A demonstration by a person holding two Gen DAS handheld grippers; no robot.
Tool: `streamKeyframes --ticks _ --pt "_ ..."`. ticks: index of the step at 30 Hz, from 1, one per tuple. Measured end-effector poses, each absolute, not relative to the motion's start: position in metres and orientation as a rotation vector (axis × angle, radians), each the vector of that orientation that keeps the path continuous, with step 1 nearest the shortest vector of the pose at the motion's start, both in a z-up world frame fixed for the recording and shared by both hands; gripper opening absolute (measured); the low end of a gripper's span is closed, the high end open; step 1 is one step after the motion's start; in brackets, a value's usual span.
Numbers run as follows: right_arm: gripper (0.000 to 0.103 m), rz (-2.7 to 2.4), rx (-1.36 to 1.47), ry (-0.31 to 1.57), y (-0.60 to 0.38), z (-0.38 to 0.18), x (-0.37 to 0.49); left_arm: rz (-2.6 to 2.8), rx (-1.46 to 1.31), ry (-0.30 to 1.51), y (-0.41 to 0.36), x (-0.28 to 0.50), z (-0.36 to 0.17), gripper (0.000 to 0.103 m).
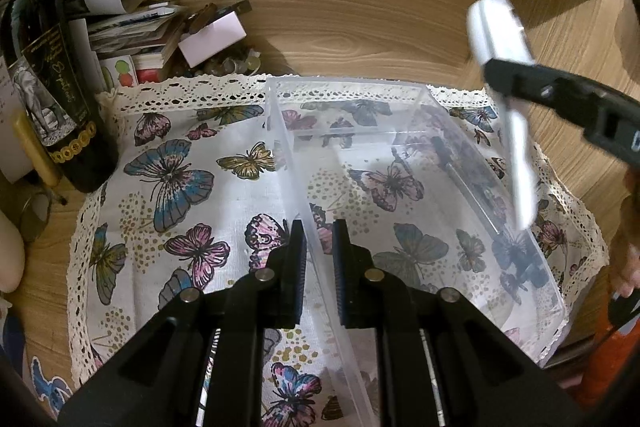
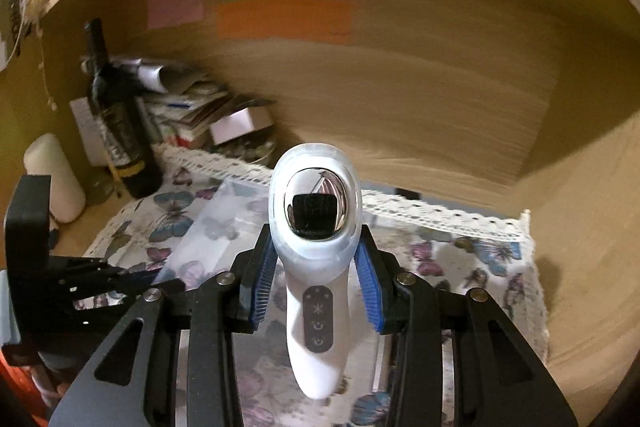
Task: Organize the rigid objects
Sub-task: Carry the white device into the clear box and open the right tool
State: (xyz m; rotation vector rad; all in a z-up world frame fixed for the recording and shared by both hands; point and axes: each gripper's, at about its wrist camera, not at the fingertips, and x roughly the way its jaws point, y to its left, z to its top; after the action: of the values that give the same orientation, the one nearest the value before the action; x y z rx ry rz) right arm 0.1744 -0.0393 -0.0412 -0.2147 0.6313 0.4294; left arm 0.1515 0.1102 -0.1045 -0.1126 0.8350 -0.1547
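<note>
A clear plastic box (image 1: 420,163) stands on a butterfly-print cloth (image 1: 180,195). My left gripper (image 1: 319,267) is shut on the box's left wall, one finger on each side. A dark pen-like object (image 1: 464,179) lies inside the box. My right gripper (image 2: 316,287) is shut on a white handheld device (image 2: 316,255) with a mirrored head and dark button strip. In the left wrist view that device (image 1: 504,99) hangs above the box's right side, held by the right gripper (image 1: 504,75). The box also shows in the right wrist view (image 2: 216,227).
A dark wine bottle (image 1: 52,99) stands at the cloth's left edge beside a stack of papers and cards (image 1: 132,27). A white candle (image 2: 54,179) stands left. Wooden shelf walls (image 1: 360,7) enclose the space, with coloured sticky notes (image 2: 284,17) on the back.
</note>
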Motion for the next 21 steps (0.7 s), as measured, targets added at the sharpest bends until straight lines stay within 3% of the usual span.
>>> streamKeyframes --ticks 21 --pt "0.035 0.521 -0.345 0.934 0.022 -0.105 0.209 -0.174 -0.131 0.823 0.113 0.151 -0.105 0.012"
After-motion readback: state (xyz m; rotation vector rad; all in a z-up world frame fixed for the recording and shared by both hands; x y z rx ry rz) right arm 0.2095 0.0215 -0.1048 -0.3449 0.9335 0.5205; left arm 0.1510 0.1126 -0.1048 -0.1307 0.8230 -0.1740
